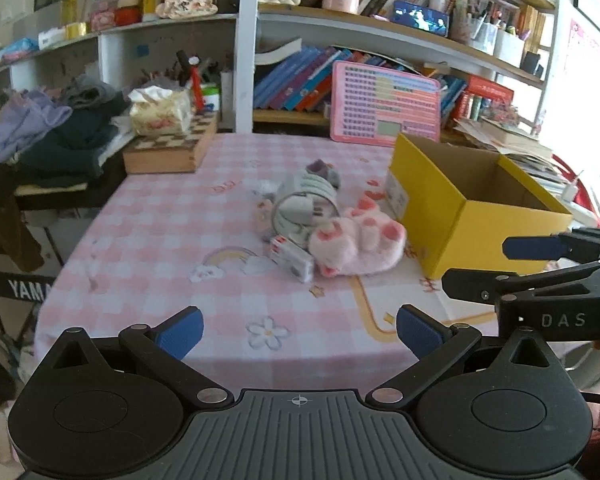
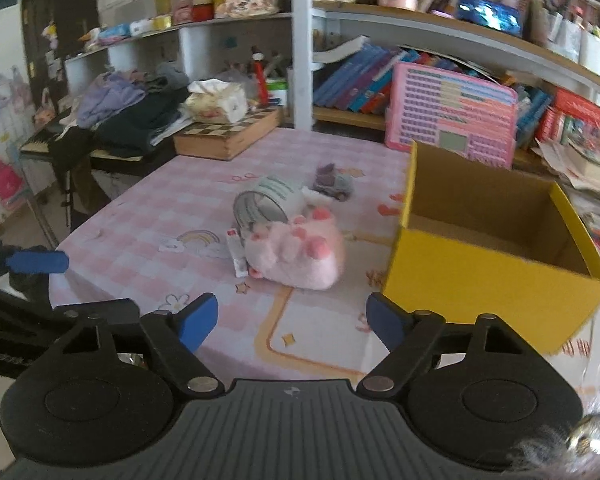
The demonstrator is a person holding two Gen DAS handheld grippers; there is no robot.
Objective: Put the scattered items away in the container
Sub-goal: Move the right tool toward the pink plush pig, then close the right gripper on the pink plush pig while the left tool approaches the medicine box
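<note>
**Yellow box waits empty, the pile untouched**

Yellow cardboard walls stand open on the right of the pink checked tablecloth [image 1: 172, 240]: the box [image 2: 488, 280] holds nothing that shows. Just to its left the scattered things lie bunched together: a pink plush toy [image 2: 300, 258] on its back with paws up, a tin can [image 2: 266, 204] tipped on its side and touching the plush, a small flat packet [image 2: 238, 256] against the plush's near edge, and a little grey toy [image 2: 334, 184] behind the can.

Both tools hover short of the pile, near the table's front edge. The left gripper [image 1: 299, 334] has its blue pads spread wide with only cloth between them; the right gripper [image 2: 292, 322] is likewise spread and empty.

The risk, as I judge it, lies in the crowding. A reach for the plush could nudge the can (which would roll freely) or shove the packet along the cloth. Both tools also sit close beside each other, so reaching together could make them collide.
</note>
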